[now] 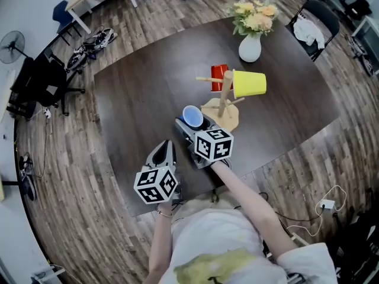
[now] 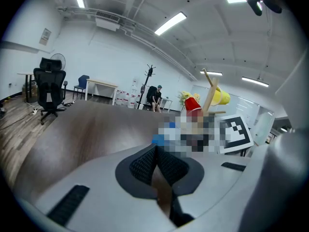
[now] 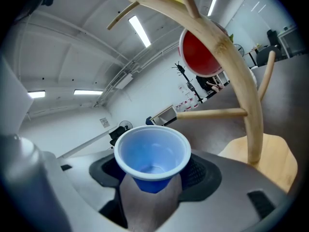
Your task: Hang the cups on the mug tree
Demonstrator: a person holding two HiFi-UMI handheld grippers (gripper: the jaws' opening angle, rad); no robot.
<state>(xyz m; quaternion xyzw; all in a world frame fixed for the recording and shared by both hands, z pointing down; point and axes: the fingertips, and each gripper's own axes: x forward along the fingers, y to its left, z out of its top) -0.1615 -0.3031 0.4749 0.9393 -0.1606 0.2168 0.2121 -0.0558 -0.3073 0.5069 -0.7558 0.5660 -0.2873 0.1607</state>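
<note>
— What is held in the right gripper (image 3: 152, 173)?

— A blue cup (image 3: 152, 153) is pinched between its jaws by the lower body, and its open mouth is turned toward that gripper's camera. In the head view the blue cup (image 1: 192, 116) is seen over the dark worktop (image 1: 136, 93), just beside the round base of the mug tree (image 1: 224, 96), on its left. Whether the base is touched cannot be told.

— And the left gripper (image 2: 157, 158)?

— Its jaws are pressed together, and nothing is caught between them. It is held nearer the person, by the worktop's near edge, apart from the tree.

— How is the tree loaded?

— A yellow cup (image 1: 249, 83) is hung on a peg to the right of the trunk, lying sideways. A red cup (image 1: 219, 74) is seen behind the trunk, on the far side. From the right gripper view the bent wooden trunk (image 3: 241, 81) is seen close by, with the red cup's mouth (image 3: 200, 54) beside it.

— Anything else on the worktop?

— A white vase of flowers (image 1: 250, 47) is stood beyond the tree.
</note>
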